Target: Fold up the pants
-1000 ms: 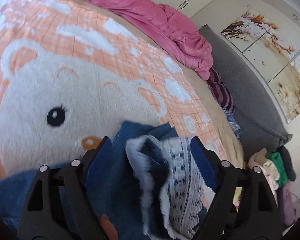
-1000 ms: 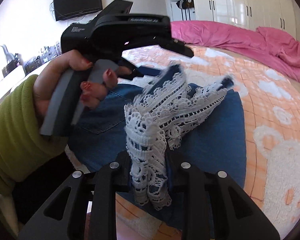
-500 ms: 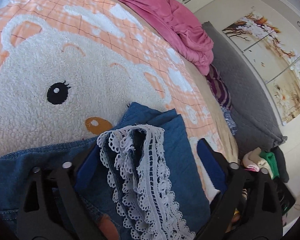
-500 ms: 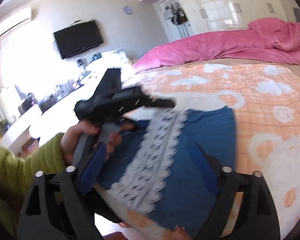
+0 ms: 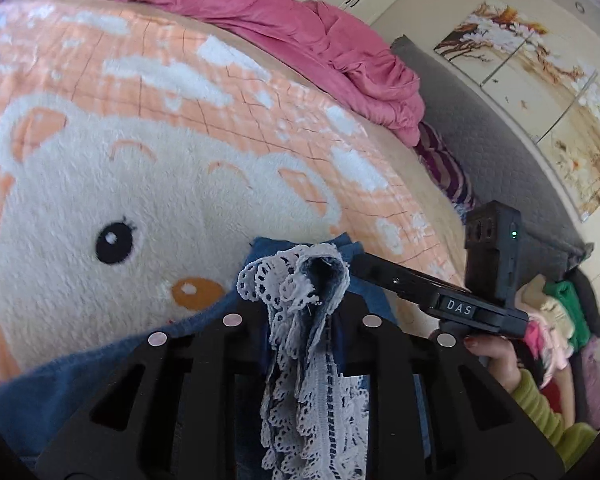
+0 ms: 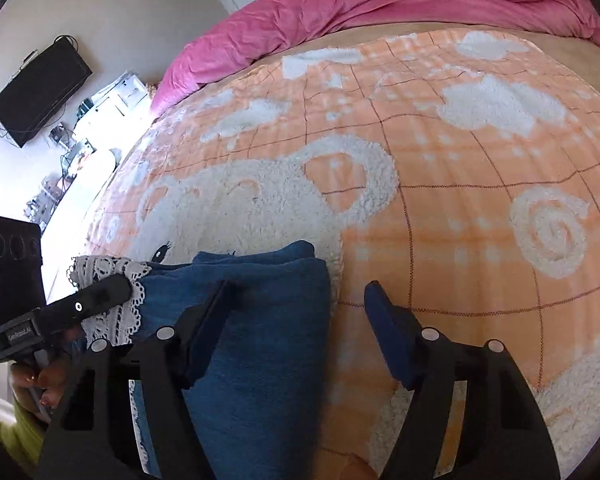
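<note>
Okay, my left hand-held gripper [image 5: 300,320] has just clamped, jaws closing, on the pants' [image 6: 260,320] lace hem [image 5: 296,280] over the bed [image 6: 460,160], while my right hand-held gripper [image 6: 300,312] let go and slid to the fold edge, closing on nothing.

Open passage lies across the orange bear blanket [image 6: 460,168], flat and bare beyond and to the right of the folded blue pants [image 6: 260,320]. Far edge is blocked by the heaped pink duvet [image 5: 300,36]. The left gripper [image 5: 300,320], closing on the bunched lace hem [image 5: 296,276], occupies the pants' left end. The right gripper [image 6: 296,300] (jaws closing, pads clear of cloth) straddles the pants' right edge. A clothes pile [image 5: 560,320] crowds the bedside.
</note>
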`<action>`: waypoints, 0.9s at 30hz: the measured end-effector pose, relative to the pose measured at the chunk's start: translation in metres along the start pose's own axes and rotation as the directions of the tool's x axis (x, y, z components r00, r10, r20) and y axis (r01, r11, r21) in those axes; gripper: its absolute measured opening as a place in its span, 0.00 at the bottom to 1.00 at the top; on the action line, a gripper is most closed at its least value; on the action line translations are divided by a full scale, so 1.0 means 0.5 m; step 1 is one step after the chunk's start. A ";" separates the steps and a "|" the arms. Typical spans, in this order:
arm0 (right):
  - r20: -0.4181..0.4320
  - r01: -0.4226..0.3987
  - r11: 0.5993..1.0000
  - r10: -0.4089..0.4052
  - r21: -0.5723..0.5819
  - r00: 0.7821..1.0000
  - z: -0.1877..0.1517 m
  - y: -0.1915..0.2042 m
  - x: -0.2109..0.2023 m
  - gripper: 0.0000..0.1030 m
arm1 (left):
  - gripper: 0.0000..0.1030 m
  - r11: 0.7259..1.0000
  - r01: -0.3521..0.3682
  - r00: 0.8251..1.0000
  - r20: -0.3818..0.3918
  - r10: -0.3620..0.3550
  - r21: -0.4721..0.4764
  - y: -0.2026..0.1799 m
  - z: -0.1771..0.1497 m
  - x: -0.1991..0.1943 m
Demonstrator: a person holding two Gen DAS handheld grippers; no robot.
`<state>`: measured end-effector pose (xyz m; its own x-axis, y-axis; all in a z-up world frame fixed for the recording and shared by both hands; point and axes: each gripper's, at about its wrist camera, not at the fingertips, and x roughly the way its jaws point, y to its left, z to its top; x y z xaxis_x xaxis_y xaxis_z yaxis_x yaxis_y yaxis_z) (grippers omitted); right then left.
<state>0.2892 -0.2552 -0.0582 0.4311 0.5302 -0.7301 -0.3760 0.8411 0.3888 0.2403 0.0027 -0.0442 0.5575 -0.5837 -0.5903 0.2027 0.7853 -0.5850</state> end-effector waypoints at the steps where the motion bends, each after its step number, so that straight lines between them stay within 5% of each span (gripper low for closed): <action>1: 0.003 0.027 0.999 -0.027 -0.028 1.000 -0.011 0.011 -0.003 0.66 | 0.19 0.999 -0.038 0.999 -0.019 0.038 -0.010 0.011 -0.003 0.010; 7: 0.029 0.184 0.968 -0.182 -0.173 0.983 -0.032 0.047 0.015 0.70 | 0.33 0.993 -0.082 0.996 -0.040 0.079 -0.086 0.050 -0.020 0.012; 10: 0.065 0.192 0.967 -0.184 -0.169 0.981 -0.042 0.041 -0.011 0.75 | 0.47 0.990 -0.121 0.992 0.011 0.122 -0.074 0.039 -0.024 -0.035; 15: 0.135 0.206 0.964 -0.184 -0.168 0.974 -0.058 0.041 -0.080 0.81 | 0.55 0.982 -0.182 0.981 0.064 0.185 -0.055 0.009 -0.043 -0.112; 27: 0.282 0.241 0.939 -0.169 -0.244 0.944 -0.108 0.115 -0.207 0.91 | 0.67 0.969 -0.232 0.970 0.055 0.237 -0.081 -0.047 -0.158 -0.233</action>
<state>0.1786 -0.2672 0.0093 0.7022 0.3888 -0.5964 -0.4495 0.8918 0.0522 0.1070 0.0361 -0.0055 0.6329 -0.3692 -0.6806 0.0020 0.8798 -0.4754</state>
